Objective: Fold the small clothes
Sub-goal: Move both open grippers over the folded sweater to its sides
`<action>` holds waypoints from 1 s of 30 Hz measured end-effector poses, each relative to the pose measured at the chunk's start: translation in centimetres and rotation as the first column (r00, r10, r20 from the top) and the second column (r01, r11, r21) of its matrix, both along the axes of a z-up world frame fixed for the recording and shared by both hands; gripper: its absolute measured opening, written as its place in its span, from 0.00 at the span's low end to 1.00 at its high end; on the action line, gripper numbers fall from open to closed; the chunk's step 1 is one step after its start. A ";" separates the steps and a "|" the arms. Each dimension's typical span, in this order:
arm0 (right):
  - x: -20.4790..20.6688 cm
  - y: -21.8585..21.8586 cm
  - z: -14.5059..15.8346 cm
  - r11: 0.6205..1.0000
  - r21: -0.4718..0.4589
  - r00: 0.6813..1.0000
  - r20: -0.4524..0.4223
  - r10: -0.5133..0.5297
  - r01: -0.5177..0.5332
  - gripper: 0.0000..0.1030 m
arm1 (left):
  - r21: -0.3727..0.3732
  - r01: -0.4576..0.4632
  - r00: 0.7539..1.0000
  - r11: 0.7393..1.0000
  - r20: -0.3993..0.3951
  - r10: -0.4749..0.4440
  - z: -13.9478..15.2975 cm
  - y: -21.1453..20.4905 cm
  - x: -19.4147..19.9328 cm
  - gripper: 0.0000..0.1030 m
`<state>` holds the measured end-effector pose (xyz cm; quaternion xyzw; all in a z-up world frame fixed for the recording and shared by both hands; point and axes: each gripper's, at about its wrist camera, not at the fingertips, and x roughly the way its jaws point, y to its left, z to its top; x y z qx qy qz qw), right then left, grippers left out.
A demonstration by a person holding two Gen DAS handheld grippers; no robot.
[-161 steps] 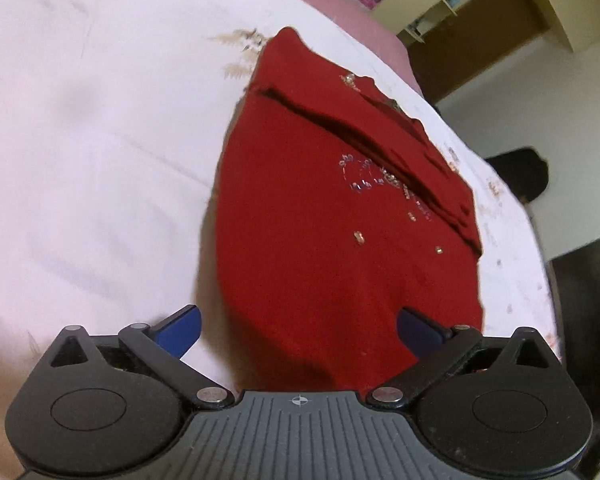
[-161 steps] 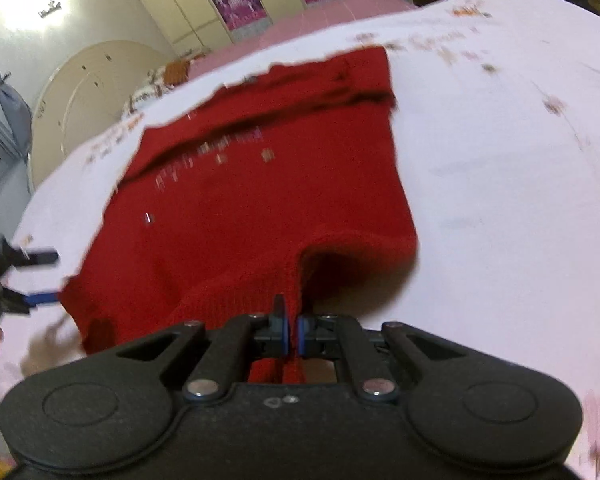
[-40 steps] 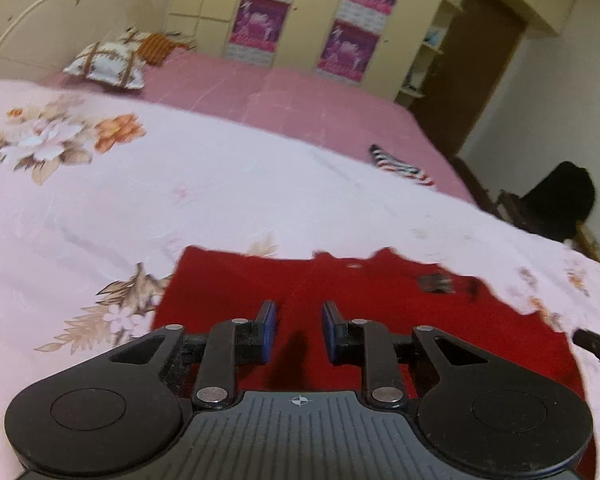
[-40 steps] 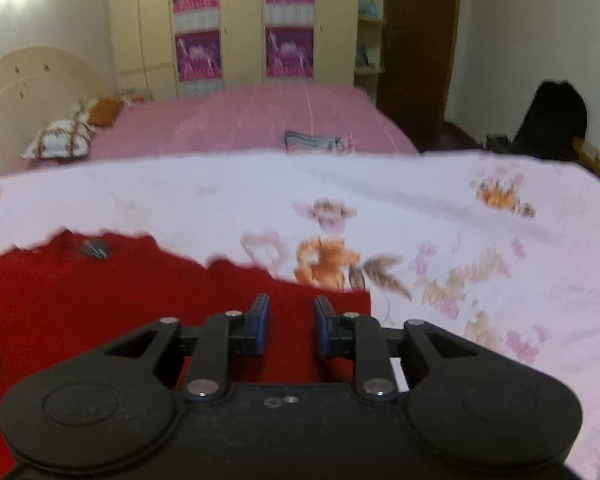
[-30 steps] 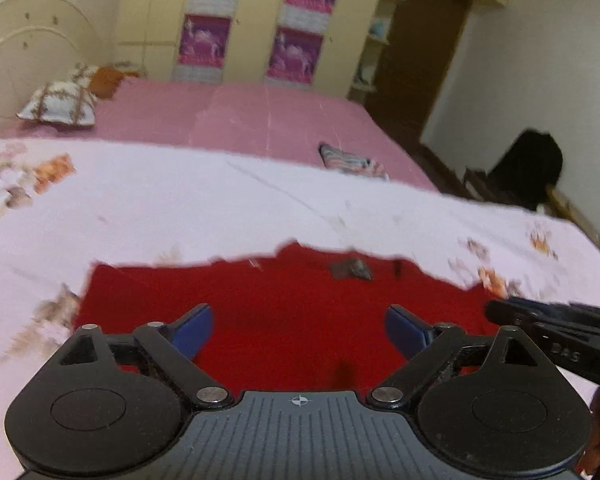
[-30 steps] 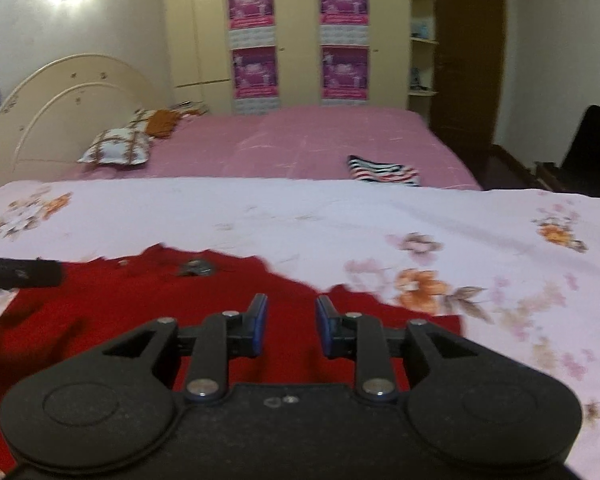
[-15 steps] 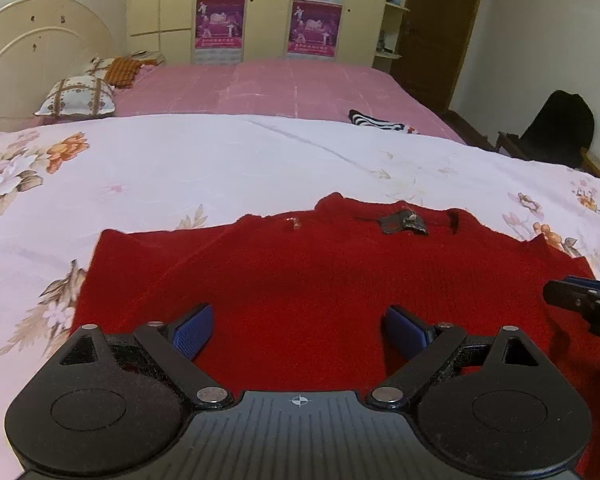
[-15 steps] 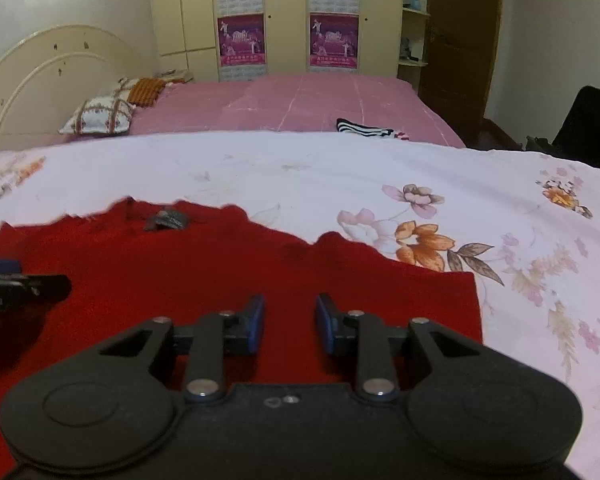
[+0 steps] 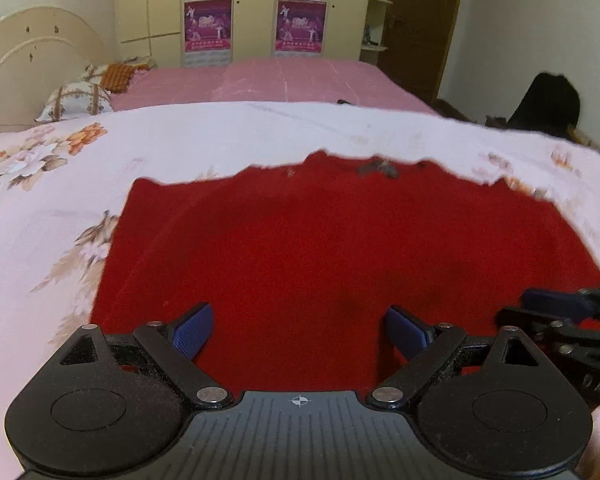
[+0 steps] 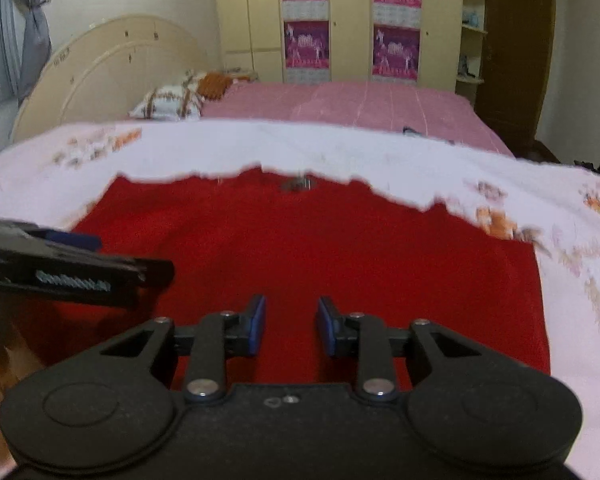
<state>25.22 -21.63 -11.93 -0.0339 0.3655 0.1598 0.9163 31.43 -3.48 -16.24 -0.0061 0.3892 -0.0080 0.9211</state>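
A red knitted sweater (image 9: 340,248) lies flat on a white floral bedsheet (image 9: 220,136), its neck label (image 9: 376,168) at the far edge. It also shows in the right wrist view (image 10: 320,248). My left gripper (image 9: 300,330) is wide open and empty above the sweater's near part. My right gripper (image 10: 291,324) is partly open and empty above the sweater's near right part. The right gripper's tip shows at the right of the left wrist view (image 9: 556,304), and the left gripper shows at the left of the right wrist view (image 10: 68,264).
A pink bed (image 9: 284,80) with pillows (image 9: 76,98) lies beyond the sheet. A wardrobe with purple posters (image 9: 256,12) and a dark door (image 9: 416,28) stand at the back. A black bag (image 9: 548,104) sits at the right.
Both grippers have let go of the sweater, which now lies spread flat. The left gripper went from nearly shut to wide open. Both views drew back and lower over the sweater's near part.
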 end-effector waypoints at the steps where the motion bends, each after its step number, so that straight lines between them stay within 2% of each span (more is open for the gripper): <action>1: -0.4 -0.1 -0.5 1.000 -0.014 1.000 -0.010 -0.004 0.004 0.28 | 0.032 0.012 1.000 0.999 0.006 -0.013 -0.3 0.0 -0.4 0.89; 3: -1.1 -0.4 -1.5 0.998 -0.058 1.000 -0.002 -0.009 0.009 0.28 | 0.054 0.022 1.000 0.998 0.005 -0.022 -0.3 0.4 -1.1 0.90; 7: -2.2 -1.6 -1.2 0.997 -0.060 0.999 0.000 -0.044 0.044 0.28 | 0.018 -0.014 1.000 1.000 -0.013 0.014 0.4 1.7 -2.7 0.89; 10: -3.3 -2.4 -0.2 0.997 -0.025 0.997 0.001 -0.074 0.074 0.29 | -0.026 -0.036 0.999 0.999 -0.007 0.036 0.8 2.1 -4.8 0.89; 12: -4.6 -2.4 0.4 0.998 0.003 0.998 0.025 -0.065 0.065 0.30 | -0.023 -0.027 1.000 0.999 -0.011 0.026 0.3 1.8 -6.0 0.89; 14: -5.5 -1.9 0.3 0.999 -0.021 0.999 0.031 -0.042 0.042 0.32 | -0.004 -0.020 1.000 1.000 -0.011 0.020 -0.7 1.8 -6.7 0.90; 17: -5.9 -1.8 -1.2 0.995 -0.089 0.999 0.006 -0.037 0.037 0.32 | -0.020 -0.035 0.999 0.999 -0.016 0.035 -0.4 2.0 -7.0 0.90; 22: -6.4 -2.8 -0.3 0.995 -0.051 0.996 -0.018 -0.085 0.084 0.33 | -0.139 -0.093 0.995 0.986 -0.058 0.086 0.6 3.2 -8.0 0.90; 26: -7.4 -3.4 0.5 0.994 0.027 0.994 -0.022 -0.108 0.109 0.34 | -0.200 -0.133 0.989 0.971 -0.090 0.117 1.1 3.6 -8.7 0.90; 30: -8.0 -3.1 0.9 0.994 0.041 0.995 -0.018 -0.098 0.098 0.35 | -0.324 -0.156 0.985 0.933 -0.123 0.122 1.3 4.2 -9.6 0.90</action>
